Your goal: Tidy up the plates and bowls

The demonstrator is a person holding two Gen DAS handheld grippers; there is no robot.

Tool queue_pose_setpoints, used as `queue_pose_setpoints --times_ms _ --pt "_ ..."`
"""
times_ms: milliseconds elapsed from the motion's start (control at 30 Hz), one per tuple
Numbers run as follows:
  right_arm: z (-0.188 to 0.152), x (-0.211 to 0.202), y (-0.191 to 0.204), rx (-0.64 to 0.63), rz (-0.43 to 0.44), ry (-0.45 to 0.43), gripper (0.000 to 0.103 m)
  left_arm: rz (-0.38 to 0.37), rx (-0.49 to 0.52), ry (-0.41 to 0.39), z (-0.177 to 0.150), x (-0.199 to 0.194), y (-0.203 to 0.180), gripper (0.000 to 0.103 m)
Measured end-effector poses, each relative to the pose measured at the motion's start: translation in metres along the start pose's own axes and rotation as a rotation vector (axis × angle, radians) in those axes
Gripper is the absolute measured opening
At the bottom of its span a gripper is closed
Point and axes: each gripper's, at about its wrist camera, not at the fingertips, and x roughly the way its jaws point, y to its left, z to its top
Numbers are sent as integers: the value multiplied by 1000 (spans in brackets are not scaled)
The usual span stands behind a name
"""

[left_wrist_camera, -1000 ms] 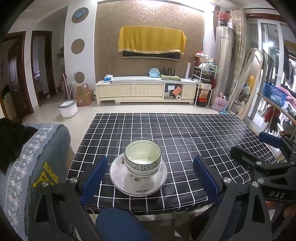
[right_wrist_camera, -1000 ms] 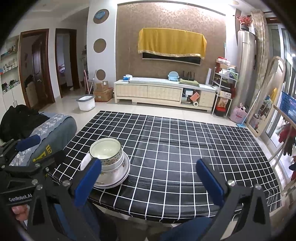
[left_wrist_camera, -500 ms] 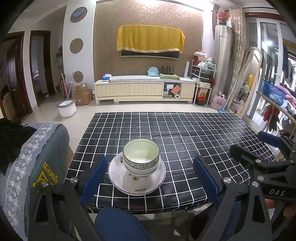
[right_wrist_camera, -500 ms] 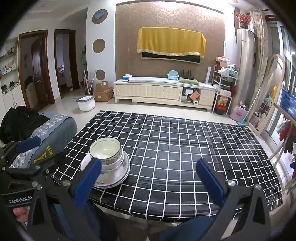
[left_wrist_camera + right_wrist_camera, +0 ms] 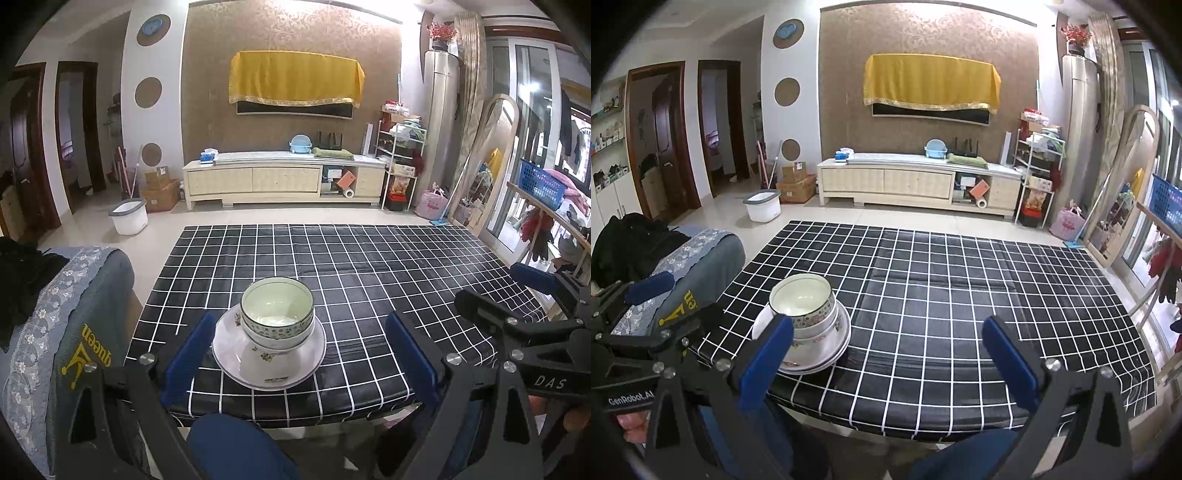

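Two nested bowls (image 5: 277, 314) with patterned rims stand on stacked white plates (image 5: 236, 360) near the front edge of the black grid-patterned table (image 5: 369, 280). My left gripper (image 5: 299, 338) is open, its blue fingers wide apart and short of the stack, one on each side in the view. In the right wrist view the same bowls (image 5: 805, 306) and plates (image 5: 838, 343) sit at the left. My right gripper (image 5: 888, 338) is open too, with nothing between its fingers. The stack lies just behind its left finger (image 5: 768, 350).
A chair with a grey-blue embroidered cover (image 5: 74, 325) and dark clothing stands at the table's left. A person's knees (image 5: 229, 443) show below the front edge. The right gripper's black frame (image 5: 517, 325) reaches in at the right.
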Motion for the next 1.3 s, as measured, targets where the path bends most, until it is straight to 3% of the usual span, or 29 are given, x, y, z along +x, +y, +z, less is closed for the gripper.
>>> queue_pose_setpoints --times_ms 1300 --pt "-3 3 1 8 -1 11 103 -12 -19 19 -5 -1 0 92"
